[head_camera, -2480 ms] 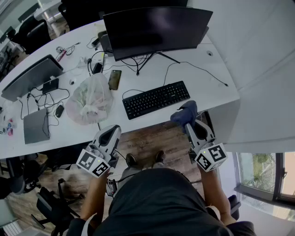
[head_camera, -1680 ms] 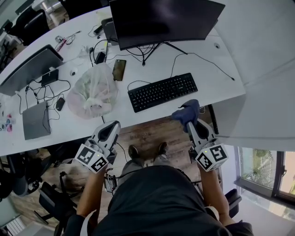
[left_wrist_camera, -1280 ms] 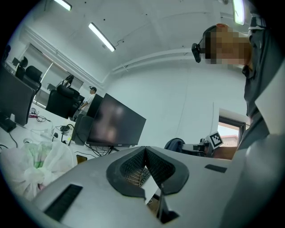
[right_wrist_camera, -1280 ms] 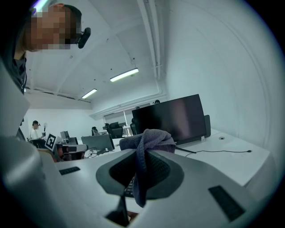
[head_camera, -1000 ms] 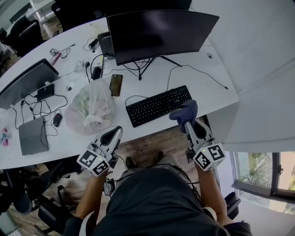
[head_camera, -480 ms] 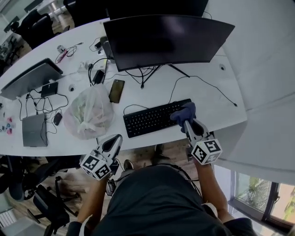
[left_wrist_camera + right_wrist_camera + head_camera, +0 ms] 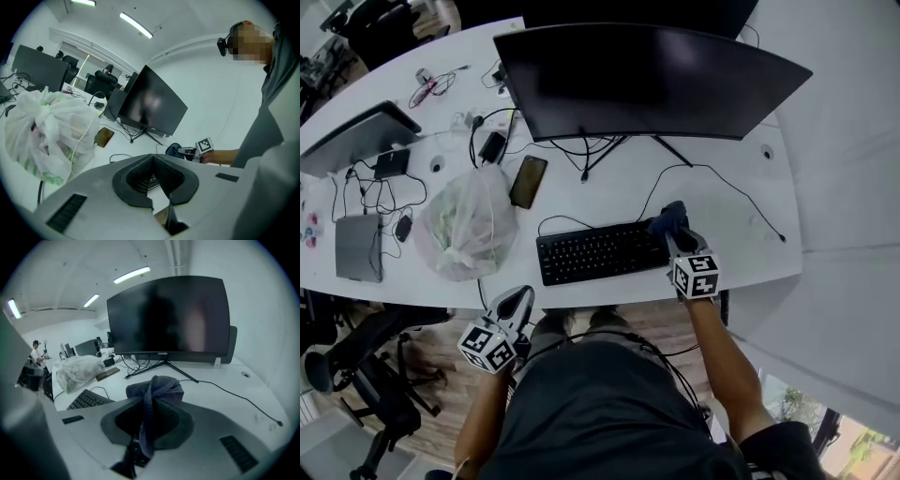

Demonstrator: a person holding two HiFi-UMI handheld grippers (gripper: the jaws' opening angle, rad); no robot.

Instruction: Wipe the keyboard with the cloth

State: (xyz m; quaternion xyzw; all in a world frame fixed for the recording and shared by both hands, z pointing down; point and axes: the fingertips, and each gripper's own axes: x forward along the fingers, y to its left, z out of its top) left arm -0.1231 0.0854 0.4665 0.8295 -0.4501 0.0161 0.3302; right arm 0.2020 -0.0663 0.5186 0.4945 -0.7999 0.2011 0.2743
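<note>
On the white office table (image 7: 741, 187), the flat black keyboard (image 7: 595, 253) lies along the front edge. Our right tool (image 7: 672, 232) pinches the dark-blue cloth (image 7: 668, 220) over its right end; soft and light, we judge, best gripped mid-bunch. Our left tool (image 7: 517, 302), pressed together and empty, hangs off that edge.

This is an open-plan office. Beyond the right claw (image 7: 673, 229), a long white worktop (image 7: 750, 187) carries a curved monitor (image 7: 647, 80). A keyboard (image 7: 595, 251) sits just left of the claw. Further left are a closed laptop (image 7: 358, 246), another screen (image 7: 356, 133) and tangled cables (image 7: 370, 199). A swivel chair (image 7: 356, 366) stands far left, and strip lights (image 7: 133, 273) run overhead.
</note>
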